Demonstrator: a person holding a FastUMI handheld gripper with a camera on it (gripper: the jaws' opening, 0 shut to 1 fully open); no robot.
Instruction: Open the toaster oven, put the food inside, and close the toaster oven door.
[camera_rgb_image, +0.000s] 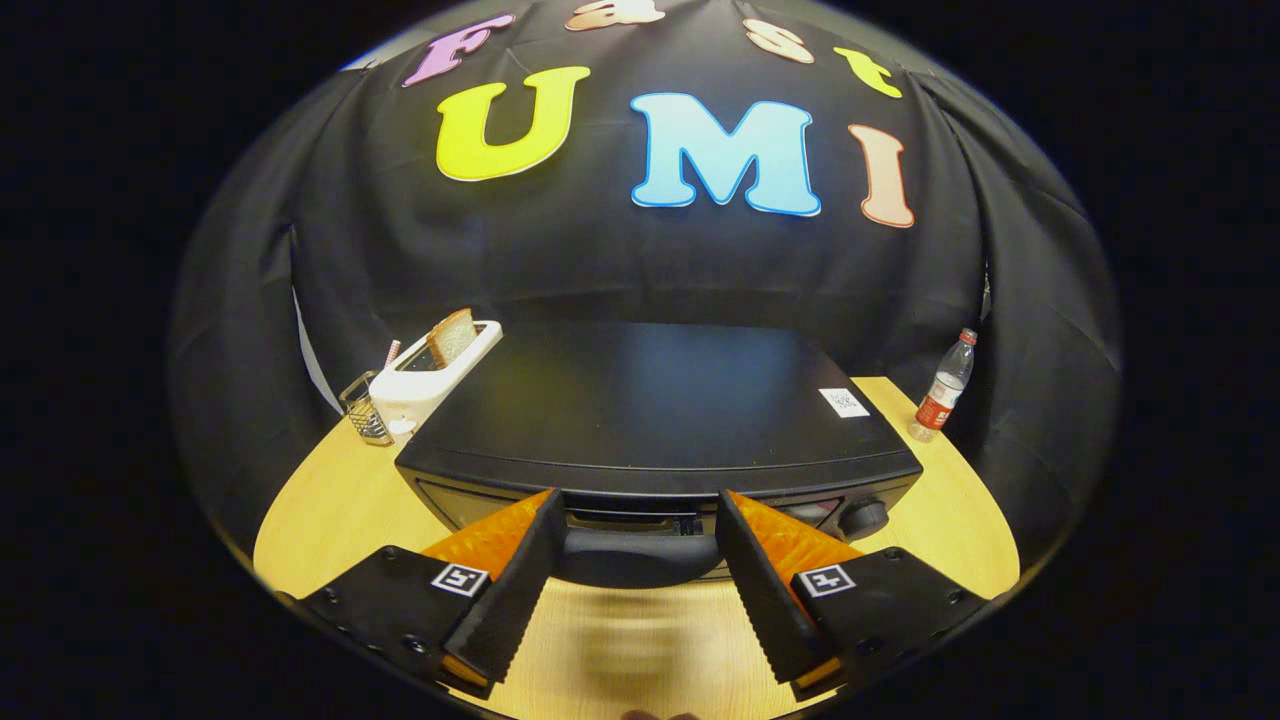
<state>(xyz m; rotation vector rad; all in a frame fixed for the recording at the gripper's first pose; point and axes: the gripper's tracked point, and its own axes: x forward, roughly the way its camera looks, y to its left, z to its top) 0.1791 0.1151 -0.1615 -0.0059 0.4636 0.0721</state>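
A black toaster oven (650, 410) stands on the wooden table (330, 510), right in front of me, with its door up against the body. Its dark horizontal door handle (640, 556) lies between my two fingers, which flank its ends. My gripper (638, 497) is open wide, tips close against the oven's front; I cannot tell whether the fingers touch the handle. A slice of toast (452, 336) sticks up from a white pop-up toaster (435, 375) just behind the oven's left rear corner.
A small wire basket (365, 410) sits left of the white toaster. A plastic bottle with a red label (945, 390) stands at the table's back right. The oven has a round knob (865, 517) at its front right. Black cloth walls close off the back.
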